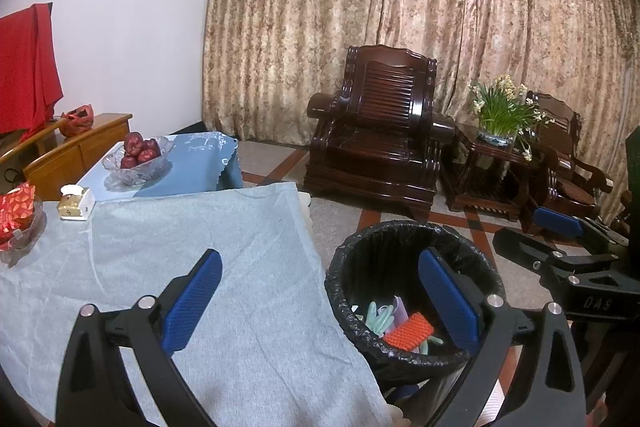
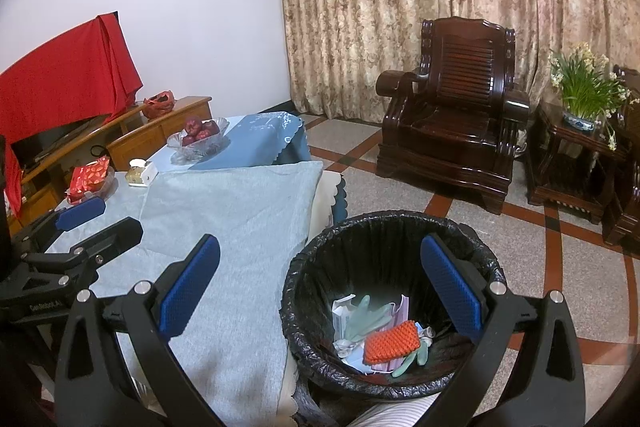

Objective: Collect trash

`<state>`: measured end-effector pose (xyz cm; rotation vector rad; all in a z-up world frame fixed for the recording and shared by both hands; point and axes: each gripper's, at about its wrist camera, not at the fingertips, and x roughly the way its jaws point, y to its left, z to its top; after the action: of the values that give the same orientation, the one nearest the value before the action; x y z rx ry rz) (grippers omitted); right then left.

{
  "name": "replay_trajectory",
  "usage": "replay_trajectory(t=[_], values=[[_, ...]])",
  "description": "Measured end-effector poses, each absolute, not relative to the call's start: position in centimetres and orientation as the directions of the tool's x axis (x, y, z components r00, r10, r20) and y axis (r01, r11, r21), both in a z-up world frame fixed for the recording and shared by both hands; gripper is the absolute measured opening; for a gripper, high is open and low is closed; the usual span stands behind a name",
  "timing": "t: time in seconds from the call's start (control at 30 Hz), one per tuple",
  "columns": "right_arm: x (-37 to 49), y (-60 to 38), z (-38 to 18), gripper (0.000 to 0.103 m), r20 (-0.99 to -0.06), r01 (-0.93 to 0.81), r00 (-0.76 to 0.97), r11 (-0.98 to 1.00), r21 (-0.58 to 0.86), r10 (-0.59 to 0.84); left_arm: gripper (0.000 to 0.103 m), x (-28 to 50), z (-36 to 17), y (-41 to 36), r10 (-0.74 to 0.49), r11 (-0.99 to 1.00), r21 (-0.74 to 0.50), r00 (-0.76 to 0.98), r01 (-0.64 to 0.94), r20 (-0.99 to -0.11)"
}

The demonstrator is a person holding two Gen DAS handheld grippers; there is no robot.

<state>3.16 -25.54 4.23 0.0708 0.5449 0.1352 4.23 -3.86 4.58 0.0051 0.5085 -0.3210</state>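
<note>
Hovering: your left gripper point(image 1: 320, 307) sits over the tabletop point(image 1: 200, 267) edge, your right gripper point(image 2: 320, 291) above the bin point(image 2: 304, 259).
Fingers: both pairs spread wide, holding nothing.
Trash: it lies at the bottom of the bin, on the floor just beside the tabletop: an orange pad point(image 2: 391, 348), green gloves point(image 2: 362, 319), a small carton point(image 2: 343, 311).
Pad axis: its long side runs roughly left-to-right in the right view, tilted up at the right; which face is up is hard to tell.
Remaining: the grey cloth looks bare, so you are probably finished.
Risk: lower your right fingers carelessly and they could snag the black liner point(image 2: 400, 223), tugging it off the rim.
Risk: the grippers are near each other; swing and they could clash.
</note>
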Motion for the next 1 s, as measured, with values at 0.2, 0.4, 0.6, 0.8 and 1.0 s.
replay_trajectory(t=[0.2, 0.4, 0.6, 0.8, 1.0], values=[[3.16, -25.50, 4.29, 0.098, -0.512, -0.109, 0.847, 0.989, 0.103, 0.146, 0.097, 4.32, 4.59, -3.81, -0.301, 0.950, -0.073, 0.824, 0.304, -0.480], [3.18, -25.47, 4.30, 0.098, -0.512, -0.109, 0.847, 0.989, 0.103, 0.146, 0.097, 4.33, 4.60, -3.73, -0.299, 0.950, -0.073, 0.824, 0.303, -0.480], [3.20, -25.41, 4.32, 0.098, -0.512, -0.109, 0.846, 0.989, 0.102, 0.146, 0.097, 4.33, 4.64, -3.73, -0.300, 0.950, -0.072, 0.824, 0.304, -0.480], [3.20, -25.43, 4.35, 0.098, -0.512, -0.108, 0.846, 0.989, 0.103, 0.146, 0.097, 4.41, 4.52, -3.56, -0.300, 0.950, -0.073, 0.824, 0.303, -0.482], [3.23, -25.34, 4.28, 0.098, -0.514, -0.108, 0.845, 0.989, 0.102, 0.146, 0.097, 4.44, 4.48, -3.50, -0.300, 0.950, -0.073, 0.823, 0.304, -0.482]])
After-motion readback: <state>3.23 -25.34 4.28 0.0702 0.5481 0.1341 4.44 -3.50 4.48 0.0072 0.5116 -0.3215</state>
